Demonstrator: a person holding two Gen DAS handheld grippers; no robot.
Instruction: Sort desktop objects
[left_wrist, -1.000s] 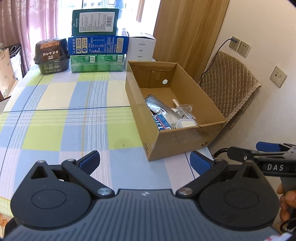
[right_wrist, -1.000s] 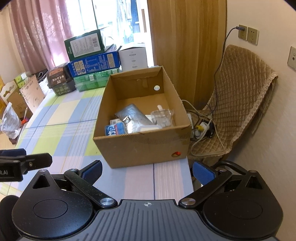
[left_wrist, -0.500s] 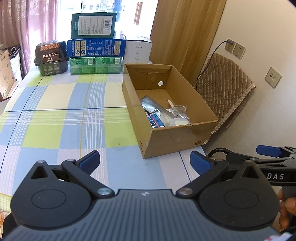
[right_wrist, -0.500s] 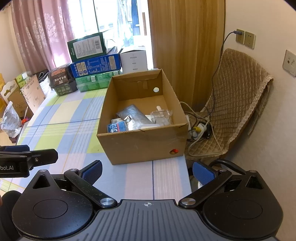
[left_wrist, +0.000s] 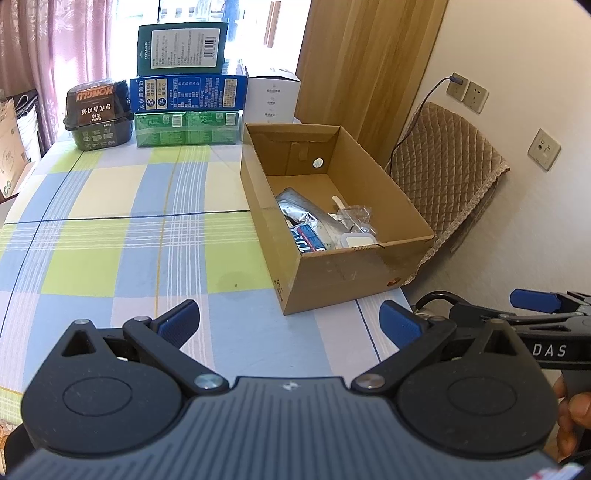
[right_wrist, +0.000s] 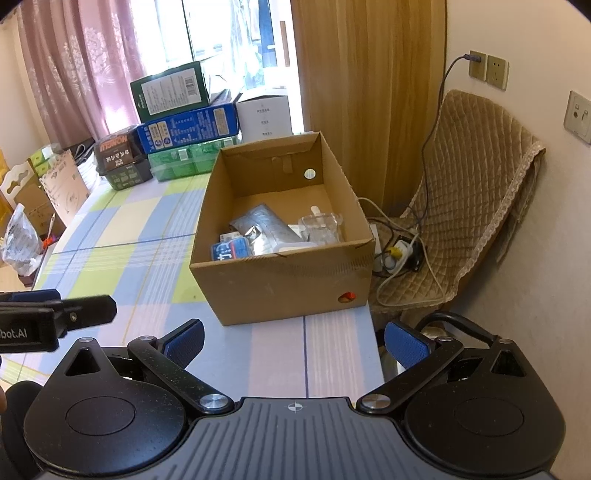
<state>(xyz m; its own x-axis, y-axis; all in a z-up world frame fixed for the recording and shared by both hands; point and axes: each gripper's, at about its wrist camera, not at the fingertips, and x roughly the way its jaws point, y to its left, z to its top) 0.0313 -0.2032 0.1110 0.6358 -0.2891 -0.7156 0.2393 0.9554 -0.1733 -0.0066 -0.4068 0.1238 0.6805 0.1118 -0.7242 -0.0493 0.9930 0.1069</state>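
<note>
Desktop objects lie in the cardboard box (right_wrist: 280, 236) at the tabletop's (left_wrist: 147, 258) right edge: a silver foil pouch (right_wrist: 264, 229), a blue packet (right_wrist: 231, 251), a clear plastic bag (right_wrist: 321, 227). All look light, soft and slippery; I would pinch each by an edge. The left gripper (left_wrist: 290, 325) and right gripper (right_wrist: 293, 338) both hover spread and empty, short of the box.
</note>
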